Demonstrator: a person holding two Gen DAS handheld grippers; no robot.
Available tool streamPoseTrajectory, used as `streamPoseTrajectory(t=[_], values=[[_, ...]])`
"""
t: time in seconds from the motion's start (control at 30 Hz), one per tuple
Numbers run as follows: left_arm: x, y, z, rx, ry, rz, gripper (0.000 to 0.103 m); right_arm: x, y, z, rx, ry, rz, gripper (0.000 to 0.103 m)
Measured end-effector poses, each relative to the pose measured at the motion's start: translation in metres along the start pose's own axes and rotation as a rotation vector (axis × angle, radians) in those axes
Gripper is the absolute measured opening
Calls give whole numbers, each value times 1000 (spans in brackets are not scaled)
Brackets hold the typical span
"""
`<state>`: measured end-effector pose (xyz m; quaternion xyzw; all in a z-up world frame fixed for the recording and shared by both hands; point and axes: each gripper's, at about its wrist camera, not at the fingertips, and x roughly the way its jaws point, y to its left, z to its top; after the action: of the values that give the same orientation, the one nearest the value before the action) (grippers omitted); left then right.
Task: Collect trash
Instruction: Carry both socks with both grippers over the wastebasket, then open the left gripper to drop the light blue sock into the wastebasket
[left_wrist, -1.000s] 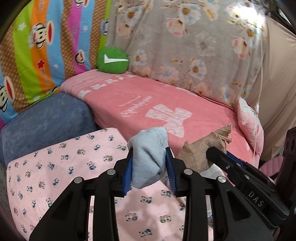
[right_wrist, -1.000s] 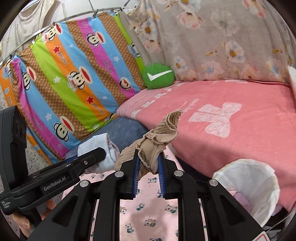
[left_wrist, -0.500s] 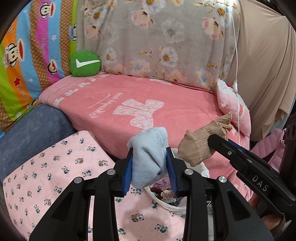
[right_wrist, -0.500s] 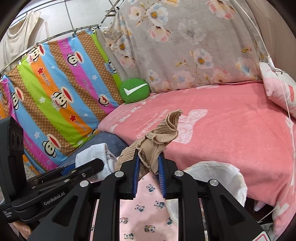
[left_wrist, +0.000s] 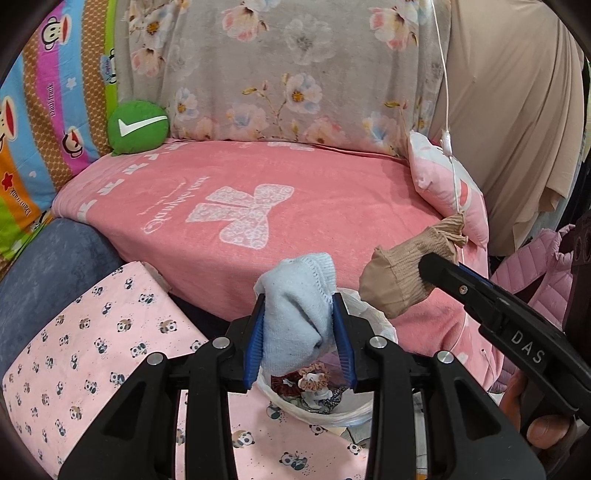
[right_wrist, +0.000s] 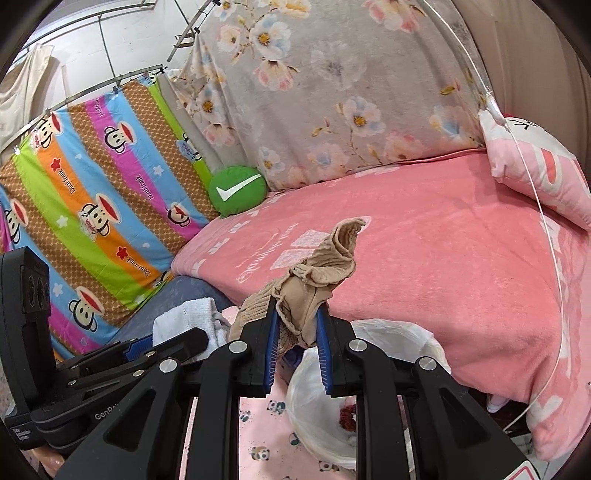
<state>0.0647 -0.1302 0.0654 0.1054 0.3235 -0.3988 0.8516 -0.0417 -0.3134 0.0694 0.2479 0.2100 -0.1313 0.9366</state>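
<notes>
My left gripper (left_wrist: 301, 334) is shut on a light blue sock (left_wrist: 297, 314) and holds it above a white-lined trash bin (left_wrist: 325, 413) that has scraps inside. My right gripper (right_wrist: 297, 347) is shut on a beige stocking (right_wrist: 317, 277); in the left wrist view the stocking (left_wrist: 406, 269) hangs just right of the blue sock. In the right wrist view the bin (right_wrist: 321, 398) lies right below the fingers, and the pale sock (right_wrist: 192, 321) shows at the left.
A pink blanket covers the bed (left_wrist: 258, 206) behind the bin. A panda-print pink cloth (left_wrist: 92, 350) lies at the lower left. A green check-mark cushion (left_wrist: 137, 127), a pink pillow (left_wrist: 450, 192) and a hanging white cord (left_wrist: 448, 144) stand further back.
Both grippers have swung right with their socks held, and the trash bin has come into view under them. The bed and pillow now fill more of the view.
</notes>
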Motion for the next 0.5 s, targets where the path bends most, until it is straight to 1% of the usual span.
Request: streamPoseTrajectory(t=[0.23,0.4,0.47,0.5], values=[[14,-12,1,20,24,-10,37,1,-16,1,17,5,-16,21],[21,-15,2,28,26,-8,40,5,-25,3,28,9,-24,22],[23,-16,3,30,23,-2,50,6,-27,3,32,10,-26,23],[23,-16,3,30,21,0,53,7,-27,3,32,11,-27,23]])
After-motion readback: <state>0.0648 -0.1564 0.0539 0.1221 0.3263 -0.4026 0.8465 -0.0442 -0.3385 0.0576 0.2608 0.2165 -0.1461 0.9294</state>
